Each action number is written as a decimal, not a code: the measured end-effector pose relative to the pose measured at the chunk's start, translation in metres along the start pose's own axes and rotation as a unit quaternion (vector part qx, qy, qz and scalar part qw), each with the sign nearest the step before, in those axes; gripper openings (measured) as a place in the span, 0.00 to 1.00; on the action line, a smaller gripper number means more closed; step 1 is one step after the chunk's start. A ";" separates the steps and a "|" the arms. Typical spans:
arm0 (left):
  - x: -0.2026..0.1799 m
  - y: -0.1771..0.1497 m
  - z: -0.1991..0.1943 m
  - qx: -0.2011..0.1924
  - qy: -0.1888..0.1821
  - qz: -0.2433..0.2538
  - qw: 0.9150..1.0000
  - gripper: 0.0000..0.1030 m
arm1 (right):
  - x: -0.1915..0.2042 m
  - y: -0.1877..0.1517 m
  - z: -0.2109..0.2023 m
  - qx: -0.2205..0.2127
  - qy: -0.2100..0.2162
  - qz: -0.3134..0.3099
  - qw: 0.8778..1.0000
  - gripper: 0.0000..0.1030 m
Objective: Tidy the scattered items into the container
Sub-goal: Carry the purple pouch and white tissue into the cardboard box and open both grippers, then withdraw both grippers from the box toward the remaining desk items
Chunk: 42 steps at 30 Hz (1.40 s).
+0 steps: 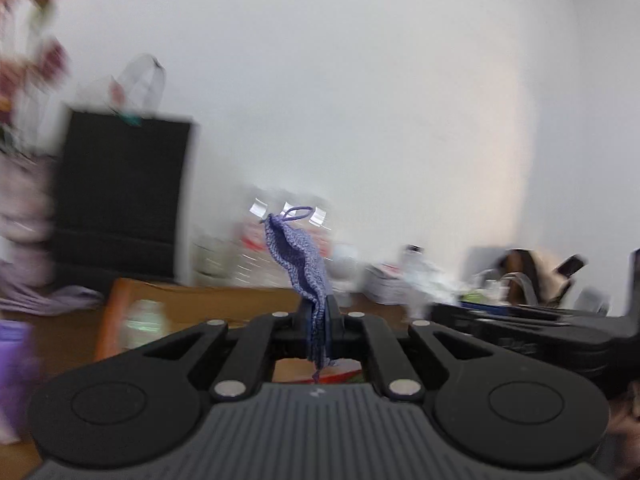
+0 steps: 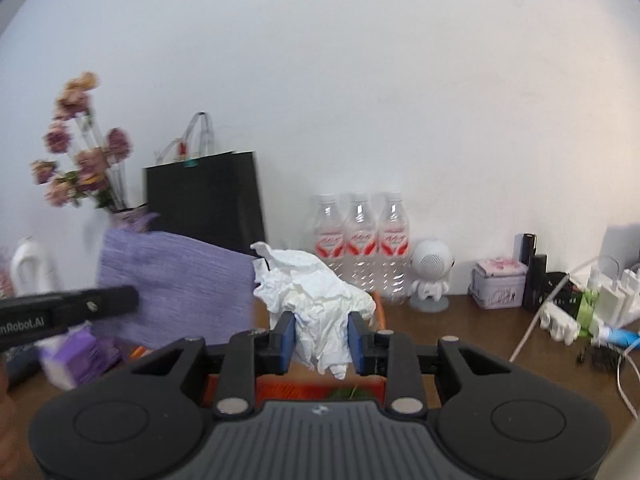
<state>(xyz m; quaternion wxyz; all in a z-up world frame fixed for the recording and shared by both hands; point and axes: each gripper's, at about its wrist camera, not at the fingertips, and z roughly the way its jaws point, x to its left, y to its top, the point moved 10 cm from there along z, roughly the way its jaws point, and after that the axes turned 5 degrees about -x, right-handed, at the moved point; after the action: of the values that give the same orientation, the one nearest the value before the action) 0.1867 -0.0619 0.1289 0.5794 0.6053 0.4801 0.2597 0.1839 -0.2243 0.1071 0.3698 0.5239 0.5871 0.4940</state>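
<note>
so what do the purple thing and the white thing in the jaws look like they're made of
Purple cloth: looks like knitted or crocheted yarn, matte, with visible ribbed stitch rows and a small loop at the top. White wad: probably tissue or thin paper, matte, with sharp crumpled creases; thin plastic can't be ruled out.

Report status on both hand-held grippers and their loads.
Left hand-held gripper shut on purple knitted cloth, lifted. Right hand-held gripper grips crumpled white tissue. Orange container below. Nothing in the way.

Purple knit cloth (image 1: 298, 258), crumpled white tissue (image 2: 316, 292)
</note>
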 end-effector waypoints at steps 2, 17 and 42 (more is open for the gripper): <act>0.012 -0.004 0.044 0.044 -0.003 -0.025 0.999 0.07 | -0.005 0.010 0.031 0.026 0.005 -0.009 1.000 0.30; 0.087 -0.114 0.176 0.271 0.064 0.004 0.961 0.81 | -0.001 -0.092 0.211 0.314 0.032 -0.066 0.946 0.32; 0.120 -0.008 0.035 0.084 0.293 0.041 0.951 1.00 | 0.025 -0.018 0.132 0.254 0.052 0.013 0.966 0.92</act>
<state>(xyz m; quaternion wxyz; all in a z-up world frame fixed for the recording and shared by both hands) 0.2635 0.0268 0.0858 0.3490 0.5682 0.6234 0.4082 0.3001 -0.1735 0.0600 0.1871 0.5820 0.7045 0.3604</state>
